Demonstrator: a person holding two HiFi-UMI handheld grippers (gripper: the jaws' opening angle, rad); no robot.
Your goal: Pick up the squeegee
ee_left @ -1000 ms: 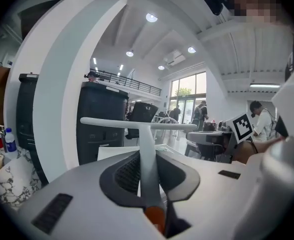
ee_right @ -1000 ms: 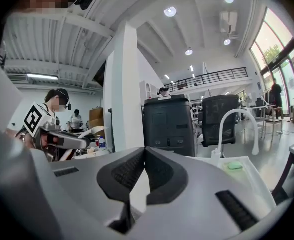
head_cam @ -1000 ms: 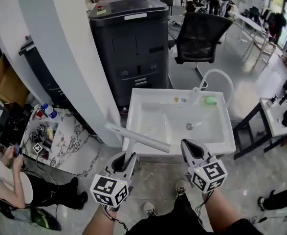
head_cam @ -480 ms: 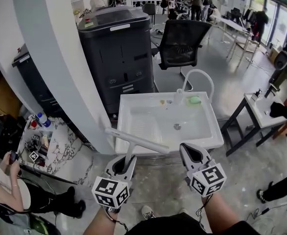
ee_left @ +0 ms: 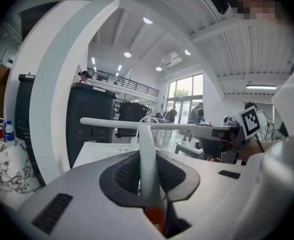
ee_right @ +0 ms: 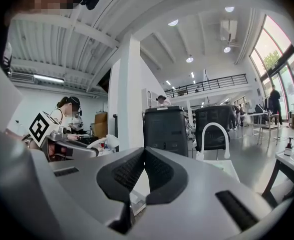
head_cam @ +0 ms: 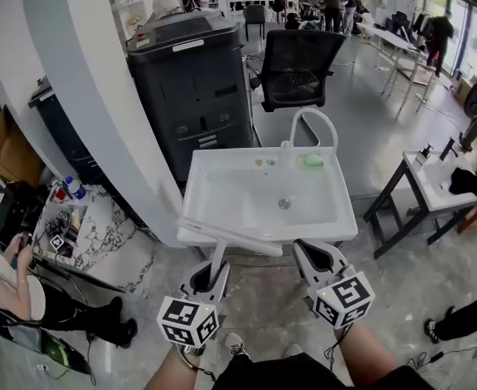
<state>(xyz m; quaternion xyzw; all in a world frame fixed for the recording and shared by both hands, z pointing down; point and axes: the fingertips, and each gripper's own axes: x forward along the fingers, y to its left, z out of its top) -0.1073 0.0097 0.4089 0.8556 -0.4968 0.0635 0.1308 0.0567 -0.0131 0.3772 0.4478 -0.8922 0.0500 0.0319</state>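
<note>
A white T-shaped squeegee [head_cam: 226, 236] is held by its handle in my left gripper [head_cam: 208, 276], blade crosswise in front of the near rim of the white sink [head_cam: 222, 169]. In the left gripper view the handle [ee_left: 148, 159] stands upright between the dark pads, which are shut on it, and the blade [ee_left: 136, 123] spans the top. My right gripper [head_cam: 318, 260] floats beside it to the right, in front of the sink's near right corner. Its pads [ee_right: 159, 173] meet at the tips with nothing between them.
A curved white faucet [head_cam: 307, 128] and a green sponge [head_cam: 311, 160] sit at the sink's back. Behind stand a dark printer cabinet [head_cam: 191, 80] and a black office chair [head_cam: 297, 63]. A white pillar [head_cam: 92, 96] rises at left, a small white table [head_cam: 449, 177] at right. A person [head_cam: 15, 291] crouches at lower left.
Both grippers have moved forward along with the view, keeping their spacing. The sink now lies closer in front and more centred. The squeegee stays in the left gripper.
</note>
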